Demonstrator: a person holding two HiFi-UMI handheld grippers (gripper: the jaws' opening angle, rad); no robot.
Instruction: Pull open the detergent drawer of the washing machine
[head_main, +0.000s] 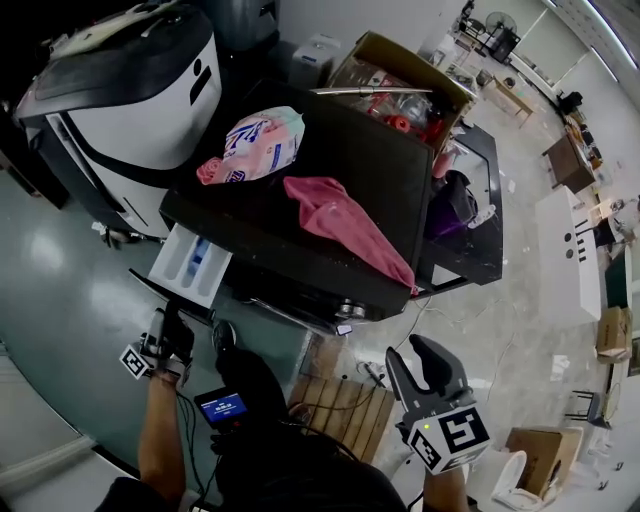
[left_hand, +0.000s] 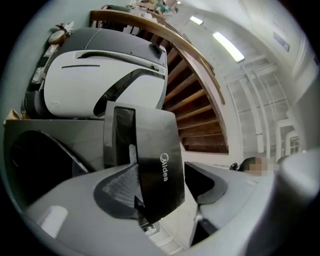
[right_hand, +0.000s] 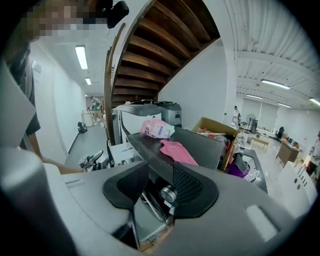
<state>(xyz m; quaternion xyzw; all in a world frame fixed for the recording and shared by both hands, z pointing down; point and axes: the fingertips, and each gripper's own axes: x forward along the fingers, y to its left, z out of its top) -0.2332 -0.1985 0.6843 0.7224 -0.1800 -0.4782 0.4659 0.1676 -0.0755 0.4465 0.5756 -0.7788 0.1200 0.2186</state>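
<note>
The white plastic detergent drawer (head_main: 188, 262): where is it in the head view?
— Slid well out of the upper front of the dark-topped washing machine (head_main: 370, 170), with its compartments bare to the camera. I'd judge the pull nearly or fully done.

And the tools?
— The left tool (head_main: 168, 328) sits just in front of the drawer's outer end, in line with its travel, which suits a straight pull. The right tool (head_main: 415, 365) hangs well apart, above a slatted wooden pallet (head_main: 340, 412), likely kept there so it doesn't foul the drawer.

Anything on the machine?
— A crumpled pink cloth (head_main: 345, 225) and a pink-and-white plastic bag (head_main: 262, 140) lie on its lid, away from the drawer.

Left gripper view?
— The drawer's glossy dark front panel (left_hand: 157, 165) stands between the jaws. It seems to lie against one pad while a gap shows to the other, so the jaws stand apart round it rather than clamped. One jaw hooked on the panel would be enough to draw it out.

Right gripper view?
— Its jaws stand apart with nothing between them. The machine's front shows through the gap, some way off.
</note>
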